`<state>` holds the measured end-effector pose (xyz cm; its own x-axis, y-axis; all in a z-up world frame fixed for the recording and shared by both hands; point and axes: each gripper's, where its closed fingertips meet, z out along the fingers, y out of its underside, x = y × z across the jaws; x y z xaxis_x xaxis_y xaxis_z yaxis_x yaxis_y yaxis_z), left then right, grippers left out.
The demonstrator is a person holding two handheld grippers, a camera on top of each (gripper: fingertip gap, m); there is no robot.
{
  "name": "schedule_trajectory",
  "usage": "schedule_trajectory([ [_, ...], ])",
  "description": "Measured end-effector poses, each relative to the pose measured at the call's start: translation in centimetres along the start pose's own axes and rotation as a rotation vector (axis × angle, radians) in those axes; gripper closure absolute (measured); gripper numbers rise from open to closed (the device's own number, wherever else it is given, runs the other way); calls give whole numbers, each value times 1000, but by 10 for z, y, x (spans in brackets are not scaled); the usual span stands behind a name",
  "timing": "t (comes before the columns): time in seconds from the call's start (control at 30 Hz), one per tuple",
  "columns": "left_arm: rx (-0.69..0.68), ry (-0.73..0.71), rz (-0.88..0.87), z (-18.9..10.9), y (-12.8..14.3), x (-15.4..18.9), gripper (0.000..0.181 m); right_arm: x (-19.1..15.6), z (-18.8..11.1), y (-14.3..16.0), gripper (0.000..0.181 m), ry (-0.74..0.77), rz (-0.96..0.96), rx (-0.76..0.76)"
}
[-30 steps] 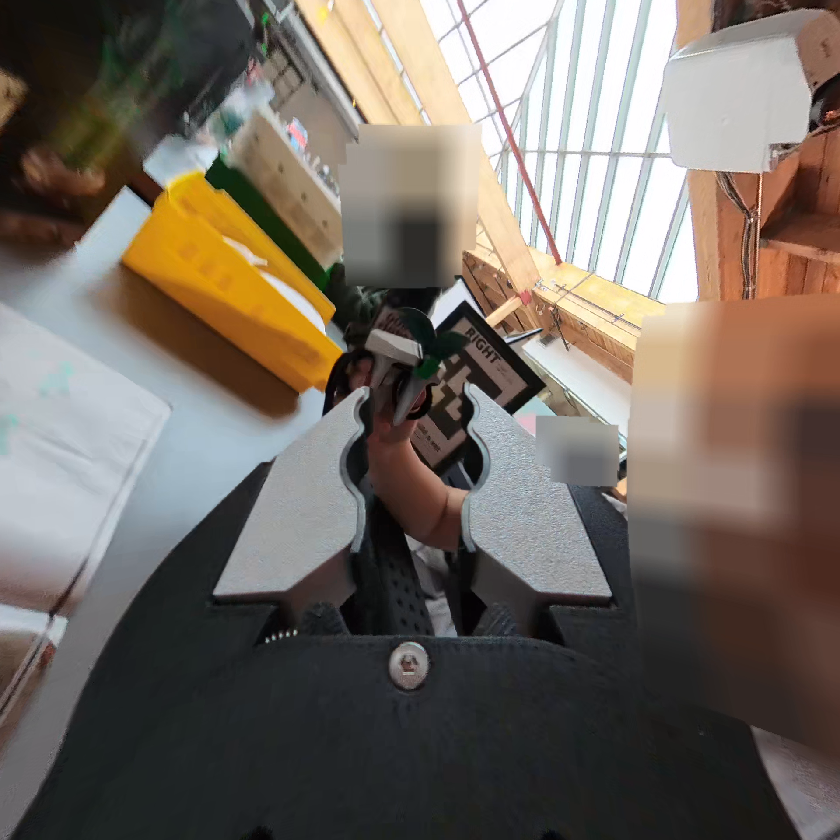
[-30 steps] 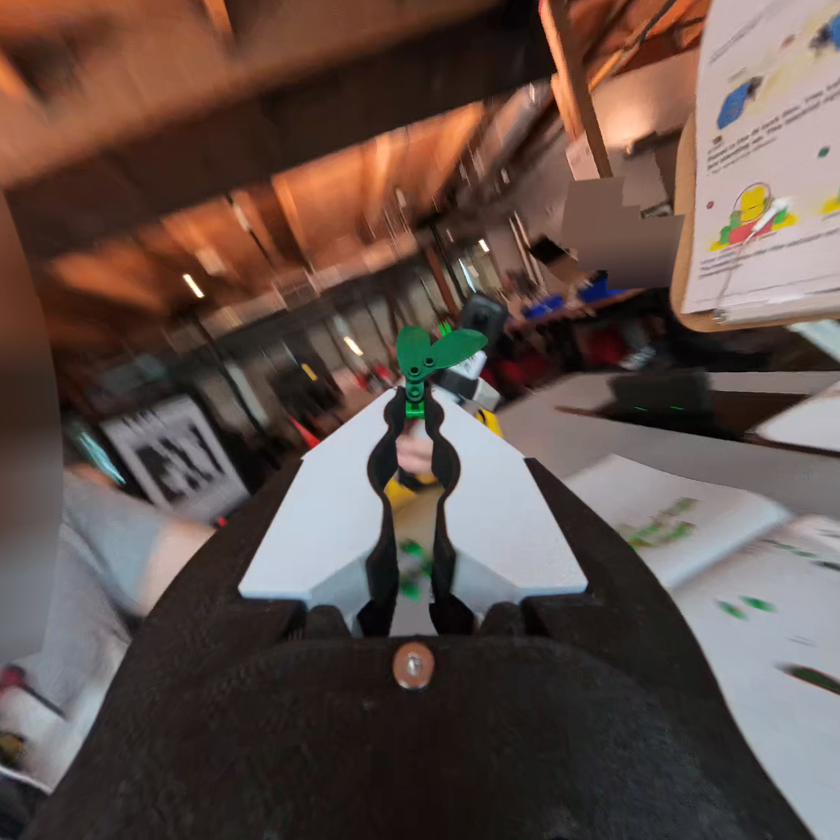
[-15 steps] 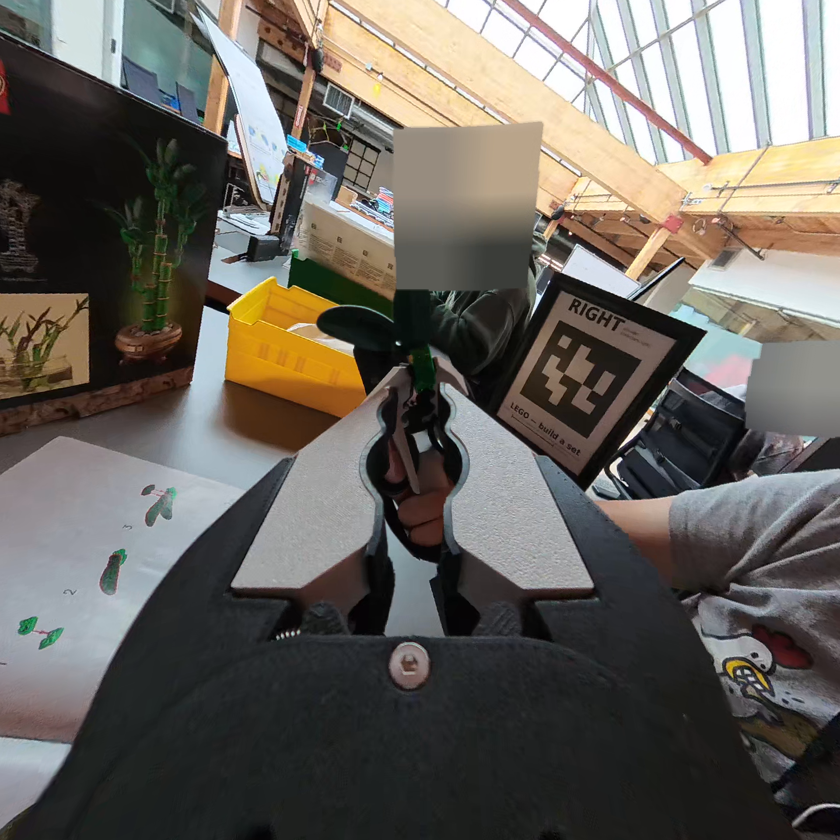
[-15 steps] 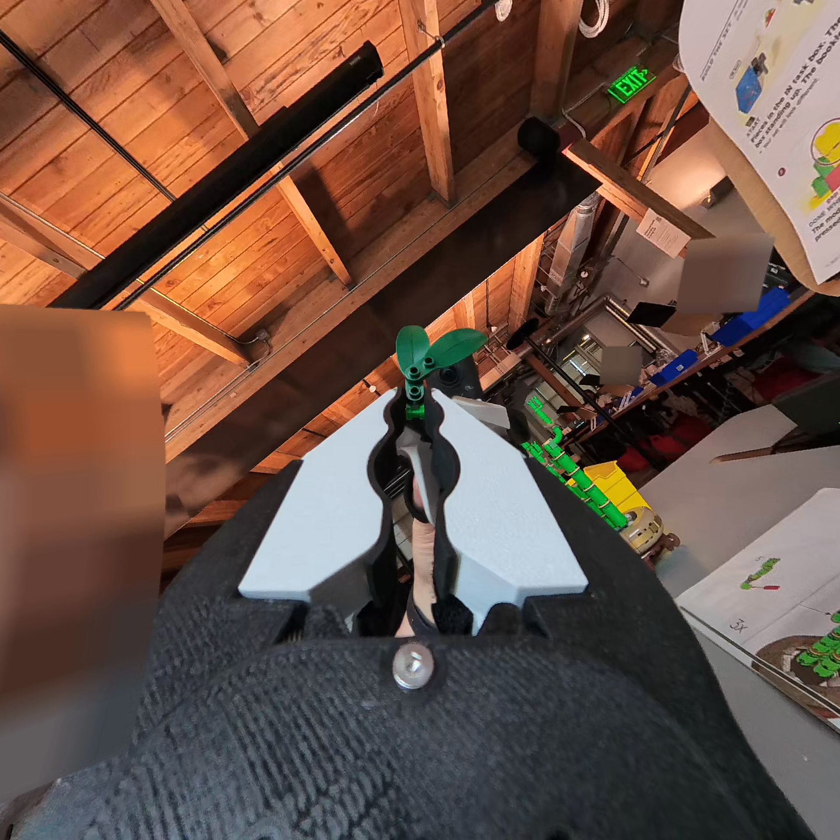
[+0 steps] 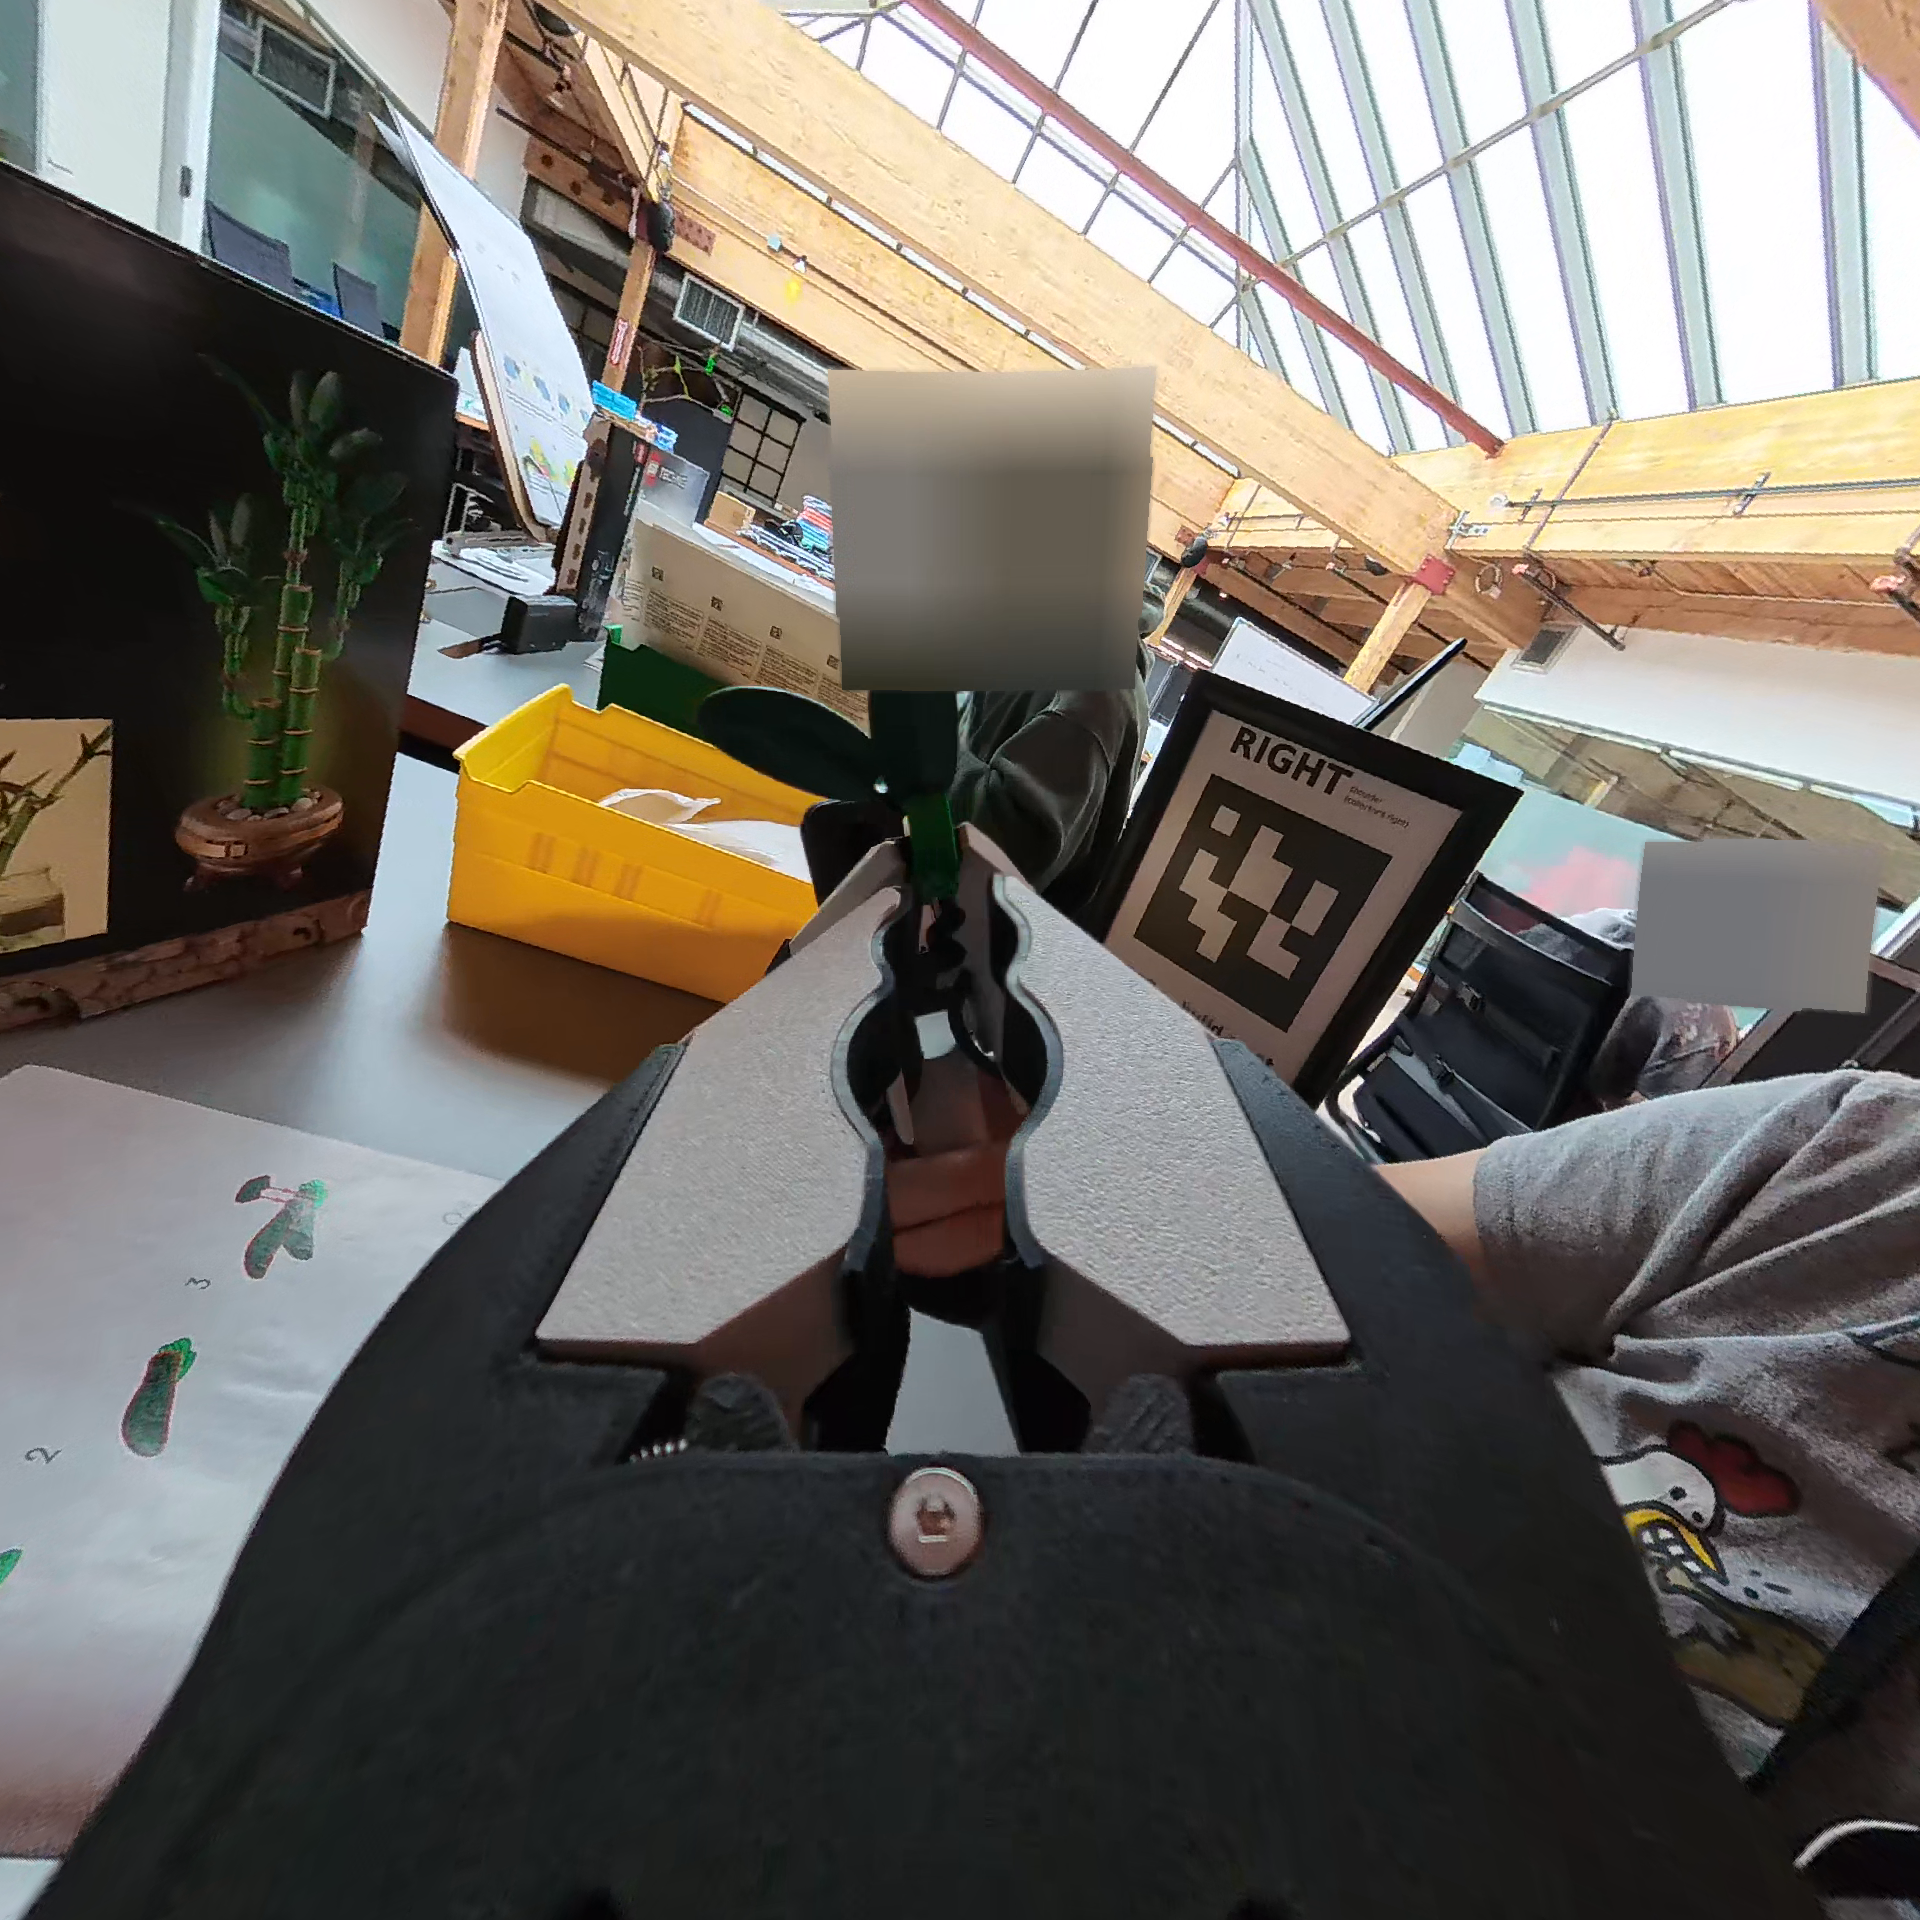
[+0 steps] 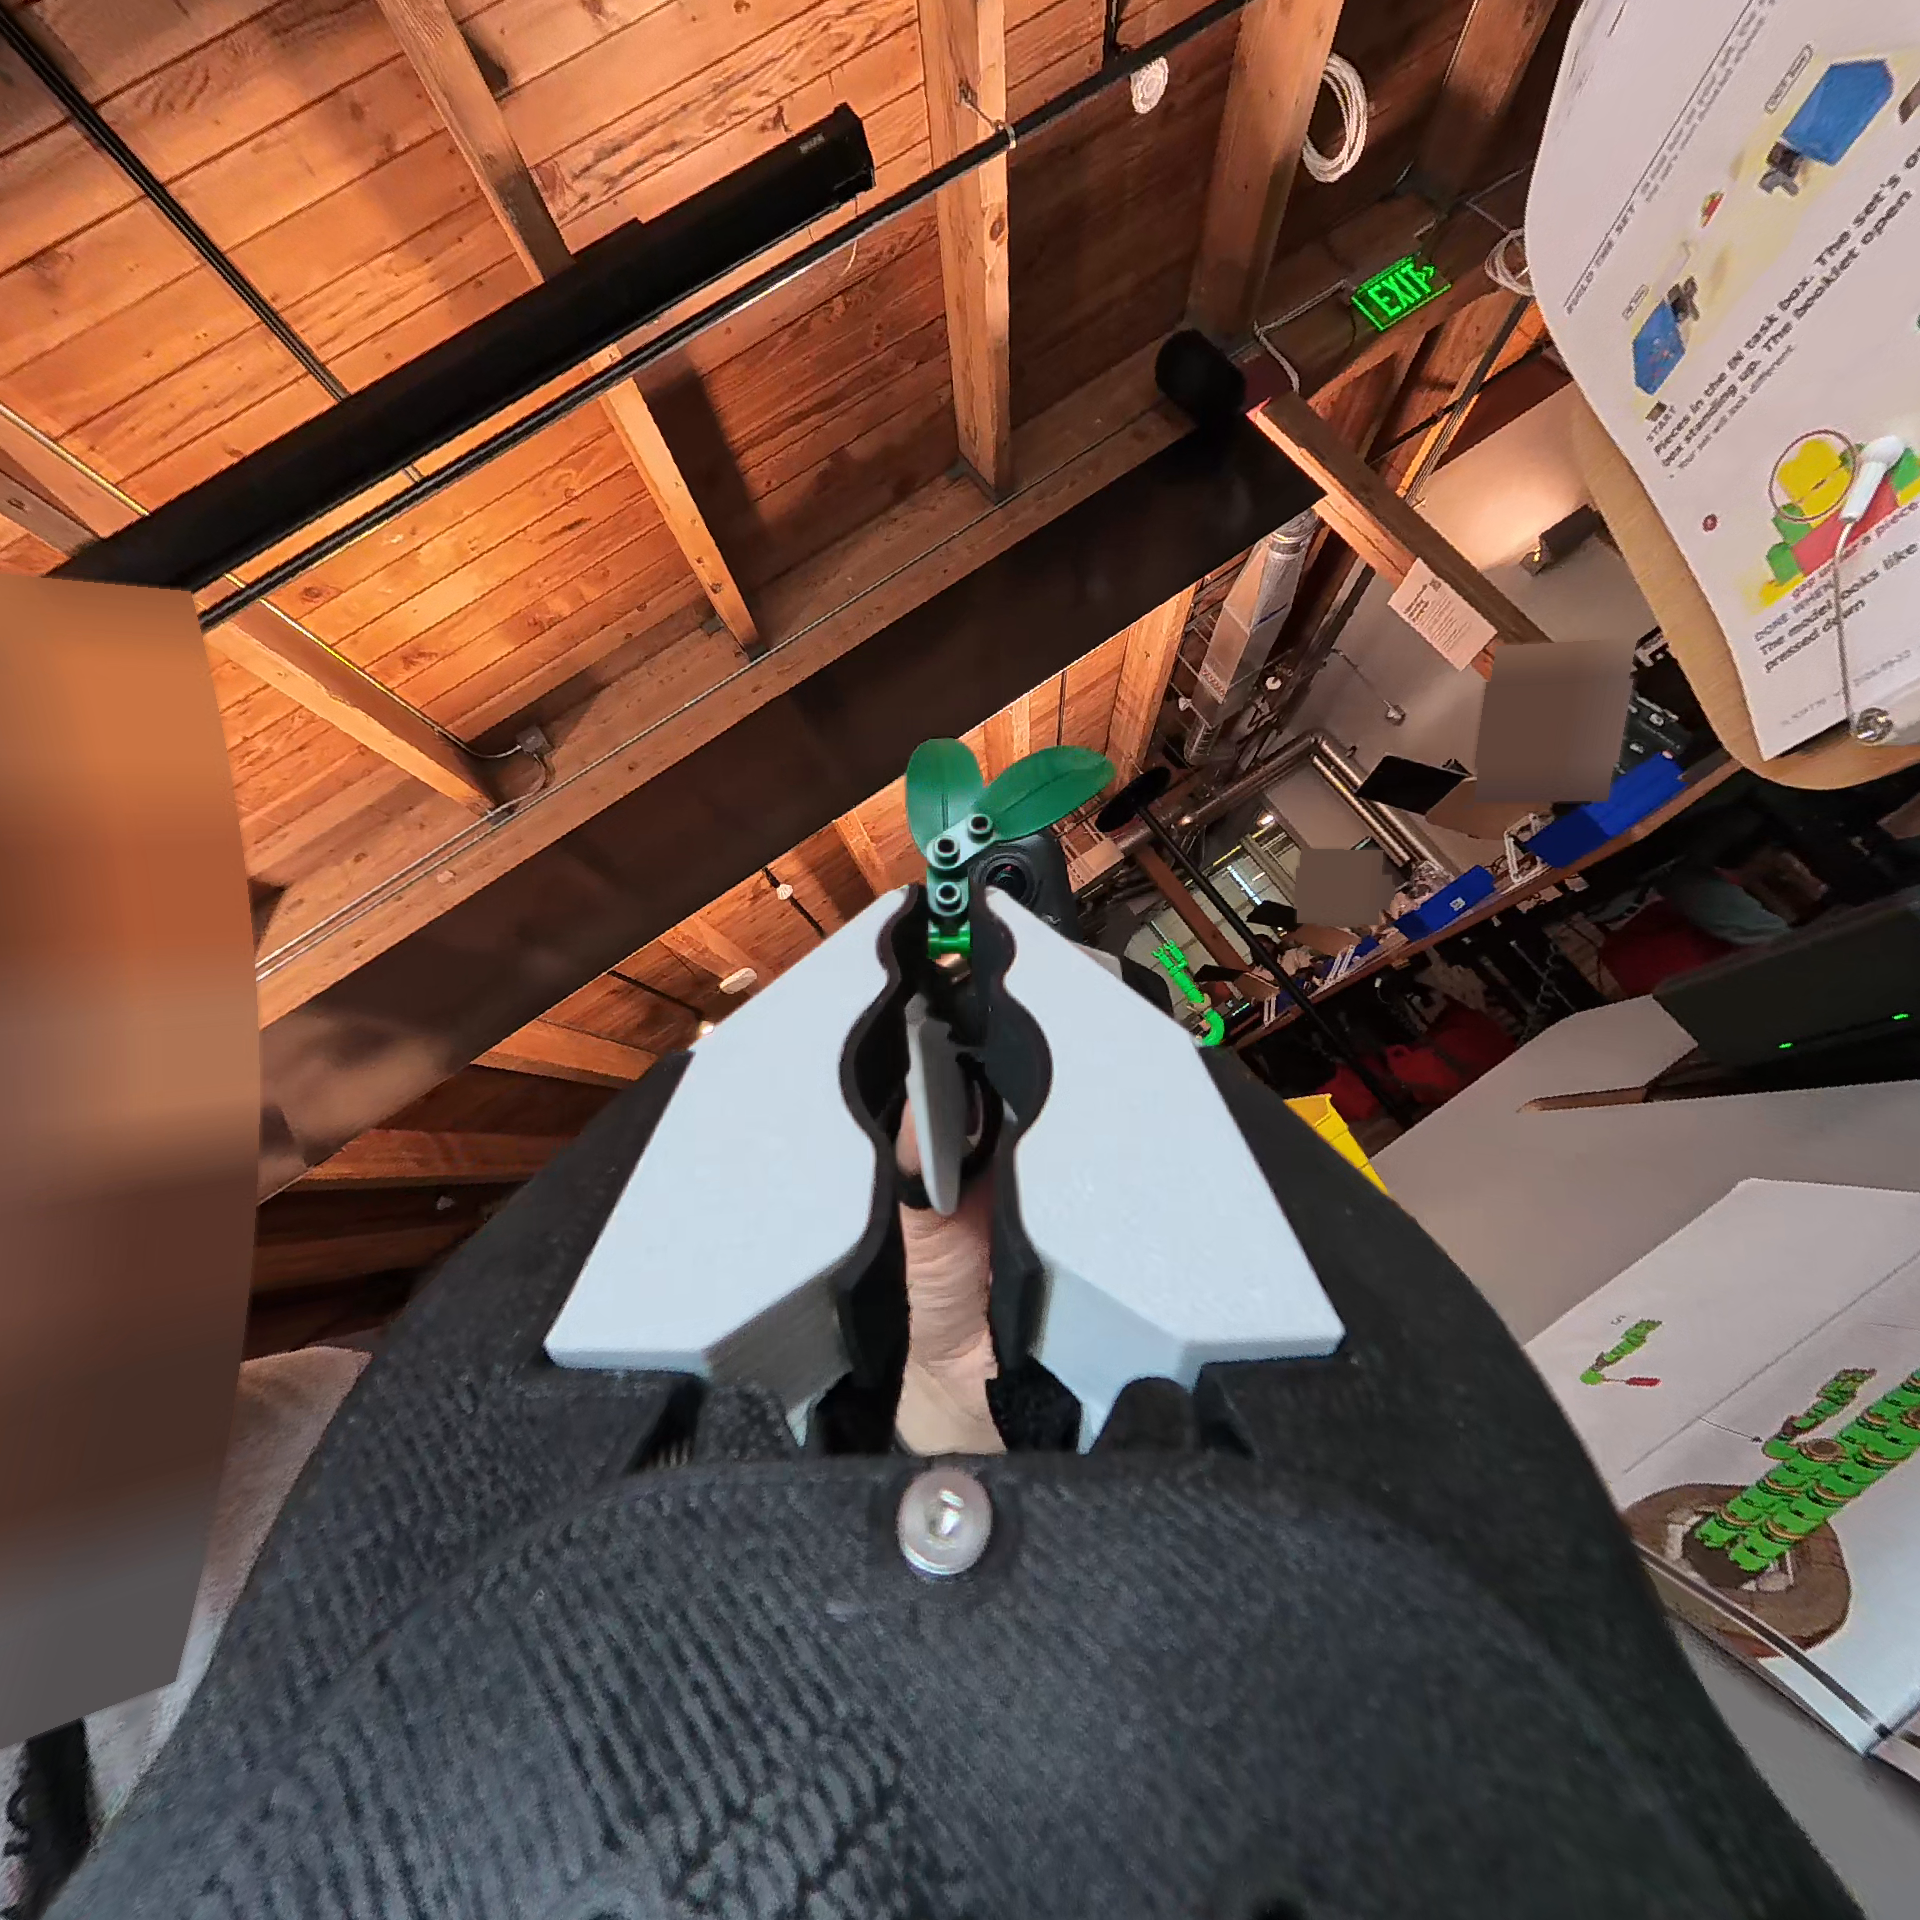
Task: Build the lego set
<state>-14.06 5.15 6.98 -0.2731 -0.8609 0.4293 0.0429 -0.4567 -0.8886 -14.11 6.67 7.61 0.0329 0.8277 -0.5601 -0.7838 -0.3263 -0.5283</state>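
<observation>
left: bare dark tabletop (image 5: pixel 364 1029) open | blockers: yellow bin (image 5: pixel 613 862), black set box (image 5: pixel 197 623) | right: marker placard (image 5: pixel 1299 904) close

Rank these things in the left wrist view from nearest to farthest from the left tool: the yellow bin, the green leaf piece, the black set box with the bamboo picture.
1. Green leaf piece: at the tips of the left tool.
2. Yellow bin: on the table, behind the tips, to the left.
3. Black set box: standing at the far left edge.
</observation>
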Motion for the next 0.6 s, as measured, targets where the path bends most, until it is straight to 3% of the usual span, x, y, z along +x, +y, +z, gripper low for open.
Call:
schedule_trajectory([
  [0.6,-17,-140,63,-2,4,-15,176,10,-2,2,176,71,-103,16],
])
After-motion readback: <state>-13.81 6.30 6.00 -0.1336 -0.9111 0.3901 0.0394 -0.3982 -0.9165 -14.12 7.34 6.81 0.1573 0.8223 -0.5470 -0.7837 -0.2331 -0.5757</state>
